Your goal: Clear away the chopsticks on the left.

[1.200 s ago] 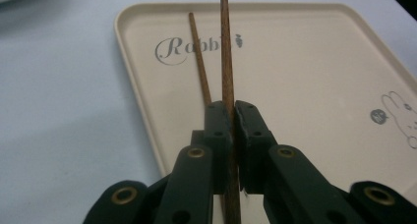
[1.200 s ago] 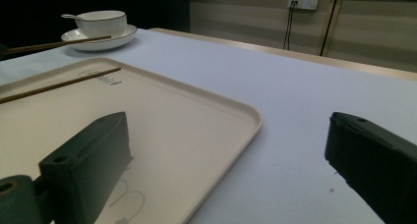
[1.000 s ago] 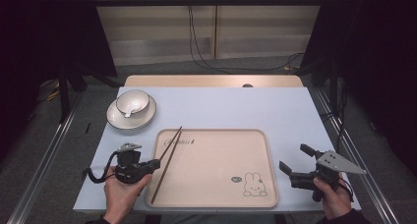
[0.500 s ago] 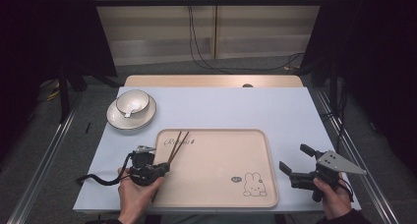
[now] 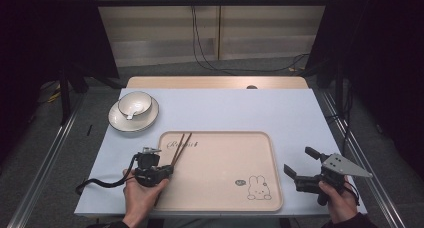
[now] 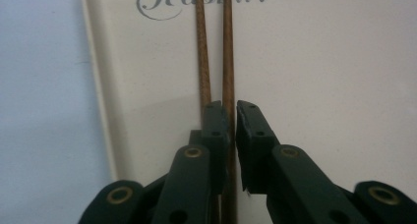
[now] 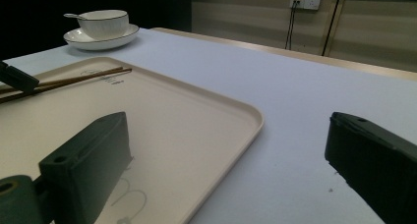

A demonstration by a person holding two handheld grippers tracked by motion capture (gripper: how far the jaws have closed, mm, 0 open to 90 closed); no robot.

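Observation:
Two brown chopsticks lie side by side on the left part of a cream tray with a rabbit print. My left gripper is at their near ends, over the tray's left edge. In the left gripper view its jaws are shut, with the right chopstick running between the pads and the left chopstick passing under the left jaw. My right gripper hovers open by the tray's right edge with nothing between its fingers. The chopsticks also lie at the left of the right gripper view.
A white bowl with a spoon in it stands on a saucer at the back left of the pale blue table top. A cable trails left from the left gripper. Dark floor and metal rails flank the table.
My left hand has moved right and a little down, from beside the tray onto its left edge. The chopsticks' far ends have spread slightly. The right hand has kept still.

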